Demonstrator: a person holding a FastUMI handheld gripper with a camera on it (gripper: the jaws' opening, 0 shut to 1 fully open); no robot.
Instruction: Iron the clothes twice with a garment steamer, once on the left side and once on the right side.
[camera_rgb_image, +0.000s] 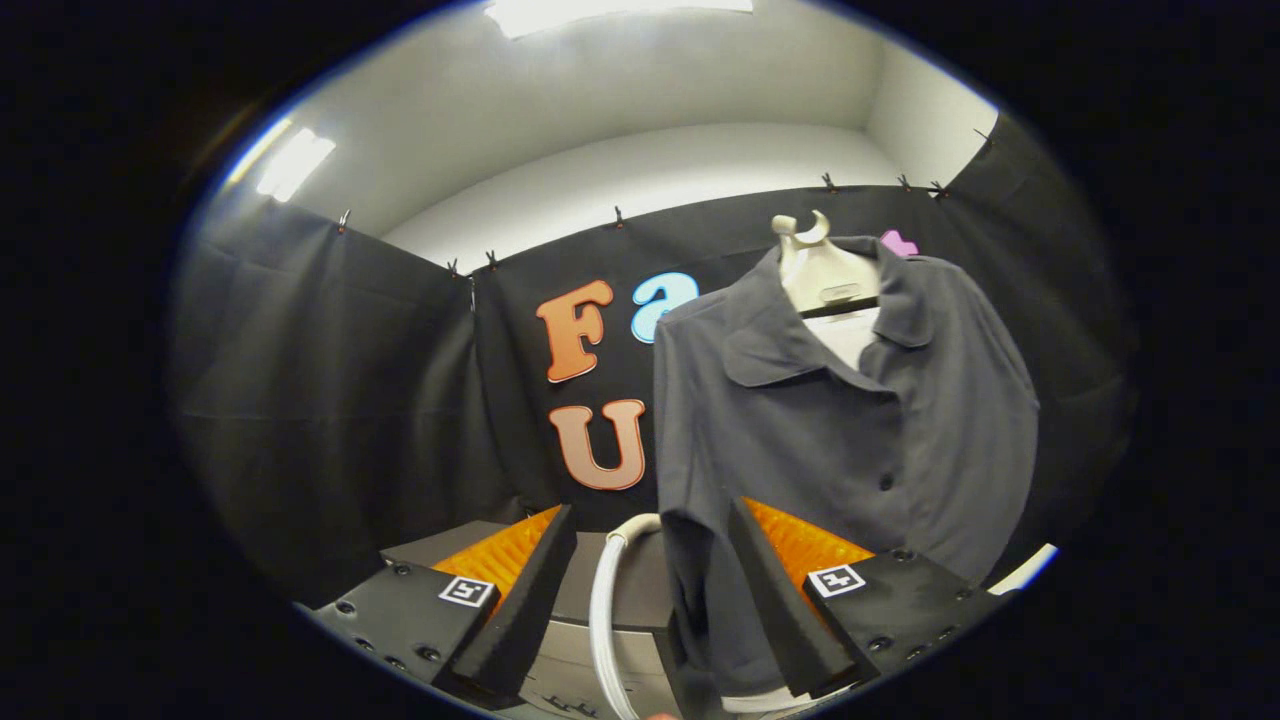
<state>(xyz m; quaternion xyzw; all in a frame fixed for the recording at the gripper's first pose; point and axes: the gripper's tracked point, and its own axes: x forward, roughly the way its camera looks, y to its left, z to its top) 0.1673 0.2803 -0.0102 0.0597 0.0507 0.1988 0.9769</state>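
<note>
From my gripper view, my hand-held gripper (650, 600) has its fingers spread apart with nothing clamped between them. A white curved hose (606, 600) rises in the gap between them. Just beyond the fingers a dark grey short-sleeved button shirt (850, 420) hangs on a cream plastic hanger (818, 270), its sleeve dropping behind the right finger. Below lies a grey bench (590, 640).
</note>
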